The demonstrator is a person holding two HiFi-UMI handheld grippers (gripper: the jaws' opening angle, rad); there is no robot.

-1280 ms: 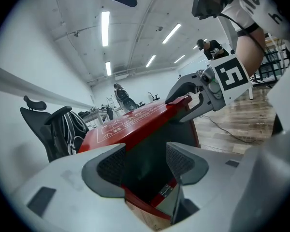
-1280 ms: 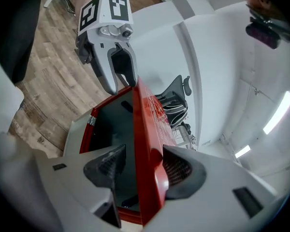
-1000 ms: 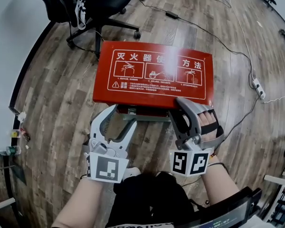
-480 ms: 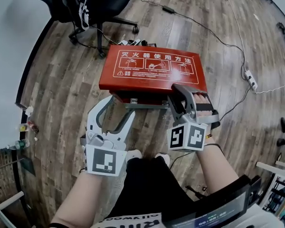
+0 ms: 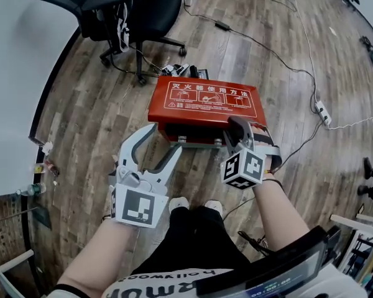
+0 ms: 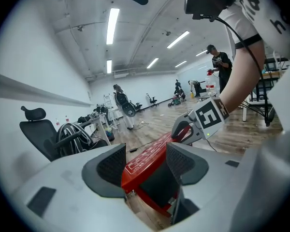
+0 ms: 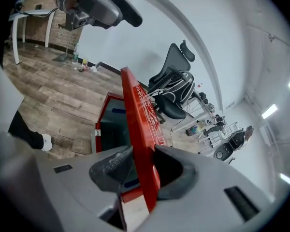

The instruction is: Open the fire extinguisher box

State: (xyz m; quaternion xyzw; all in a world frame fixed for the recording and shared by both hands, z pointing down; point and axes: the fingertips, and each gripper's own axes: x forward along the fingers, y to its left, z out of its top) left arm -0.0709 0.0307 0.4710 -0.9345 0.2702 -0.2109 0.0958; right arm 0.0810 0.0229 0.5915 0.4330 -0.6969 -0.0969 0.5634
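Observation:
The red fire extinguisher box [image 5: 205, 98] lies on the wooden floor, its lid with white instruction pictures raised at the front edge. My right gripper [image 5: 237, 126] grips that front edge near the right corner. In the right gripper view the lid [image 7: 135, 110] stands edge-on between the pads of the right gripper [image 7: 142, 166], whose jaws are closing on it. The dark inside of the box [image 7: 111, 124] shows under the lid. My left gripper [image 5: 161, 143] hangs open just in front of the box's left part, touching nothing. Beyond the left gripper's [image 6: 146, 164] pads the lid [image 6: 157, 149] is visible.
A black office chair [image 5: 130, 11] draped with cables stands behind the box. A cable runs across the floor to a power strip [image 5: 322, 112] at the right. The white wall curves along the left. The person's shoes [image 5: 177, 203] are close in front of the box.
The right gripper has lifted the lid's front edge, so a dark gap now shows under it. The left gripper has stayed open in front of the box.

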